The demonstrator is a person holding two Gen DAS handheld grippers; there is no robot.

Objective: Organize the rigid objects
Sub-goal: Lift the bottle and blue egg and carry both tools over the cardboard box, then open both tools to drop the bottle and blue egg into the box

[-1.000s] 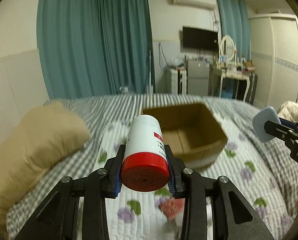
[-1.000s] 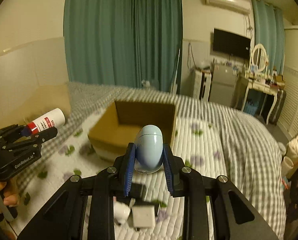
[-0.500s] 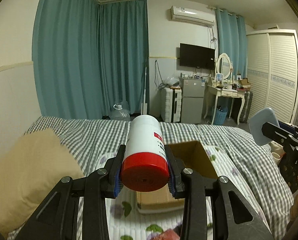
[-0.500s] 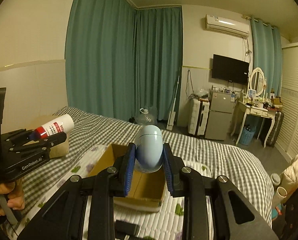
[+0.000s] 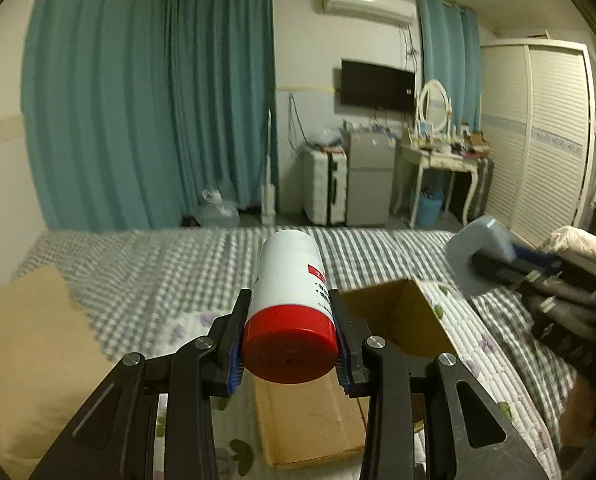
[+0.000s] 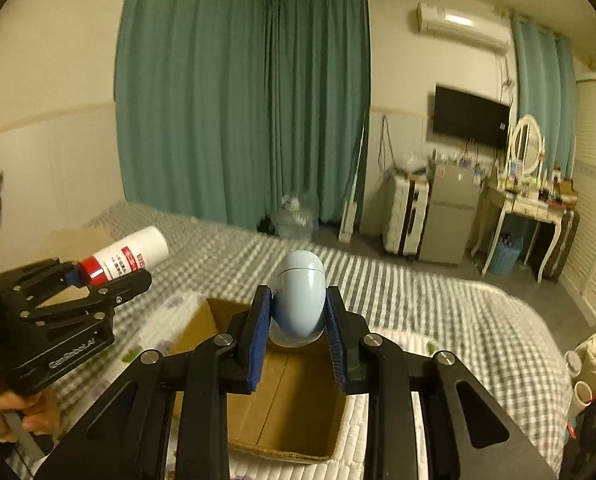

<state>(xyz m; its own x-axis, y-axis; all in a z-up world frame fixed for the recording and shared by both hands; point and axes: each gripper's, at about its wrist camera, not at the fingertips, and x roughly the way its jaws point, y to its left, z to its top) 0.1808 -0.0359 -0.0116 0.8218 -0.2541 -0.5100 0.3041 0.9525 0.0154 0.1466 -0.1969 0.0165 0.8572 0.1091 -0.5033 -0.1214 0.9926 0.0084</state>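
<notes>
My left gripper (image 5: 290, 344) is shut on a white bottle with a red cap (image 5: 289, 304), held level above the bed, left of the open cardboard box (image 5: 397, 324). My right gripper (image 6: 298, 320) is shut on a pale blue egg-shaped object (image 6: 299, 300) and holds it over the box's (image 6: 290, 408) open inside. The right gripper with the blue object (image 5: 479, 254) shows at the right of the left wrist view. The left gripper with the bottle (image 6: 126, 256) shows at the left of the right wrist view.
The box lies on a bed with a grey checked cover (image 5: 158, 264) and a floral quilt (image 5: 493, 356). A tan pillow (image 5: 30, 356) is at the left. Beyond the bed are teal curtains, a suitcase, a small fridge (image 6: 449, 220) and a dressing table.
Both grippers have lifted and moved forward over the bed, each still holding its object. The right gripper now hangs over the box's opening; the box sits lower and nearer in both views.
</notes>
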